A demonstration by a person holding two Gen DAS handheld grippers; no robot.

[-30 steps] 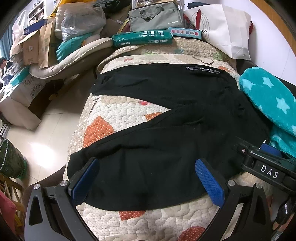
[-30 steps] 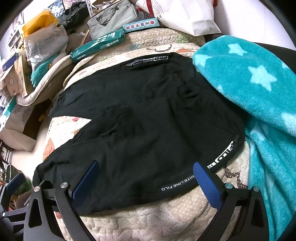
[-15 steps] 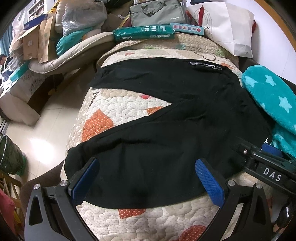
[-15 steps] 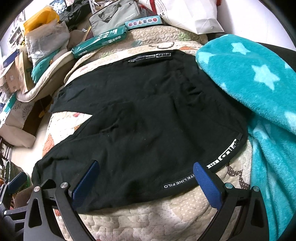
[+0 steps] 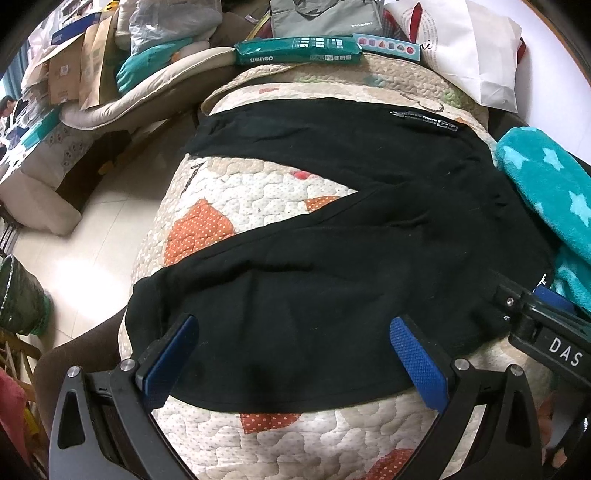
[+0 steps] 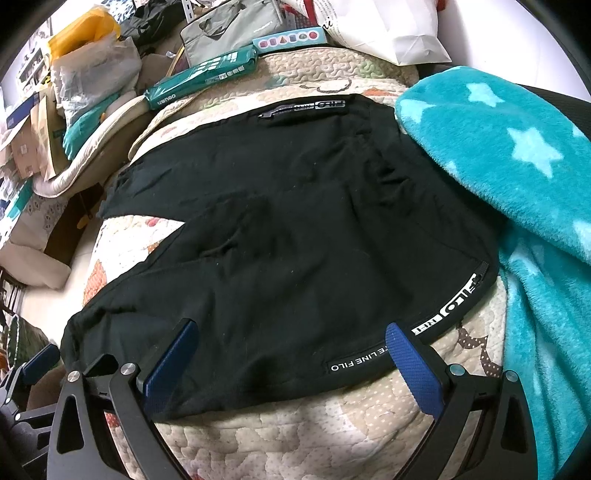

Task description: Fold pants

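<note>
Black pants (image 5: 332,258) lie spread on the quilt (image 5: 236,206); only my right view shows their lettered waistband (image 6: 436,328). My left gripper (image 5: 295,350) and right gripper (image 6: 291,354) hang spread wide above them, grasping nothing.

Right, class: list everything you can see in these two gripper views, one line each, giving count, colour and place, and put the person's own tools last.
Pants: one pair, black, spread flat on the quilt, legs apart, lettered waistband nearest the right gripper.
Quilt: one, cream with orange patches, under the pants.
Star blanket: one, teal with pale stars, beside the pants at the waistband end, overlapping their edge.
Long packet: one, green, at the far end of the quilt.
Zip bag: one, grey, behind the packet.
Paper bag: one, white, far right corner.
Cardboard boxes: several, brown, far left.
Left gripper: one, black with blue pads, open over the near trouser leg.
Right gripper: one, black with blue pads, open over the waistband edge.
</note>
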